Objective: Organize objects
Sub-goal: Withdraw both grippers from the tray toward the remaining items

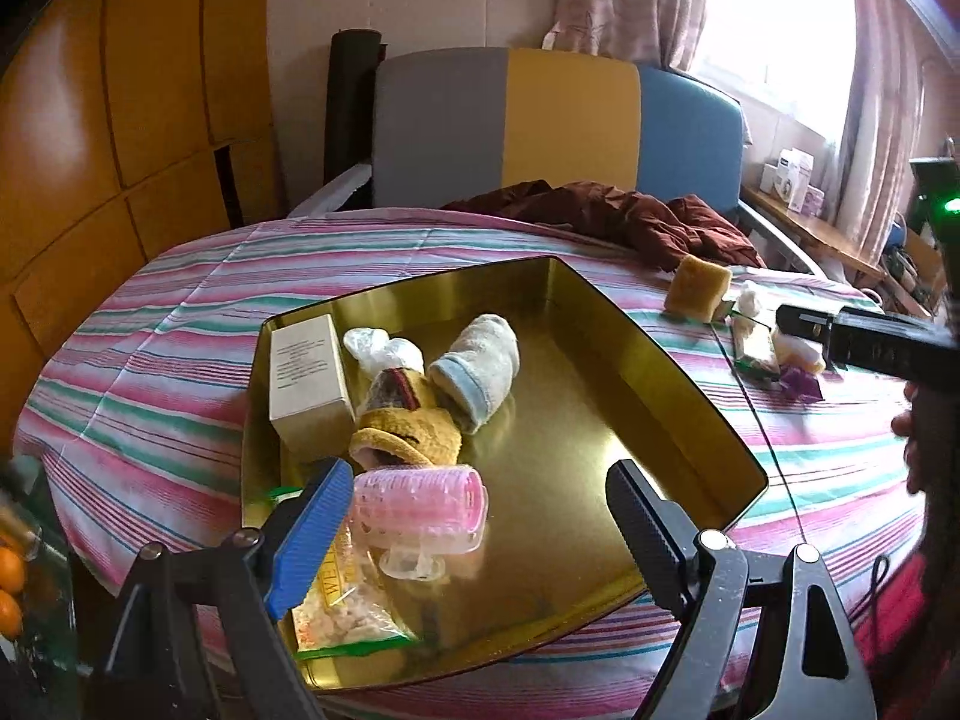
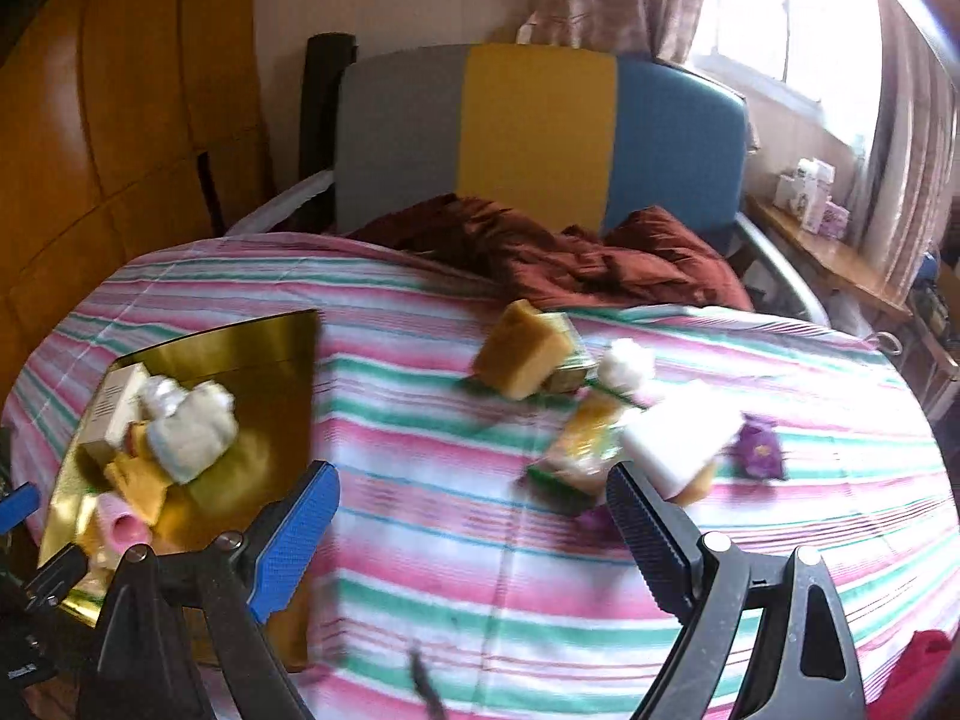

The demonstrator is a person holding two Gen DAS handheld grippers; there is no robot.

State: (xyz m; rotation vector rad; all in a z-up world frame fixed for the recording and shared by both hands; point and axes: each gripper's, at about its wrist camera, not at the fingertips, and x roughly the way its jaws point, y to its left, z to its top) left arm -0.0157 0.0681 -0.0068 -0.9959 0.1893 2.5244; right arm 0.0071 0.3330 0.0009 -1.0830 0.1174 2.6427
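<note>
A gold tray [image 1: 678,372] lies on the striped table and holds a beige box [image 1: 306,375], a rolled pale towel [image 1: 477,369], a yellow slipper [image 1: 408,432], a pink hair roller [image 1: 423,507] and a snack bag [image 1: 342,612]. My left gripper [image 1: 480,516] is open and empty over the tray, beside the roller. My right gripper [image 2: 474,522] is open and empty above the cloth. Ahead of it lie a yellow sponge [image 2: 525,348], a white block [image 2: 678,441], a packet [image 2: 585,444], a white tuft [image 2: 627,366] and a purple wrapper [image 2: 761,450]. The tray [image 2: 264,360] shows at left.
A dark red cloth [image 2: 570,252] is heaped at the table's far edge before a grey, yellow and blue chair [image 2: 540,126]. A wooden cabinet [image 1: 120,90] stands at left. A side shelf with boxes [image 1: 792,180] sits by the window. Oranges [image 1: 12,588] show at far left.
</note>
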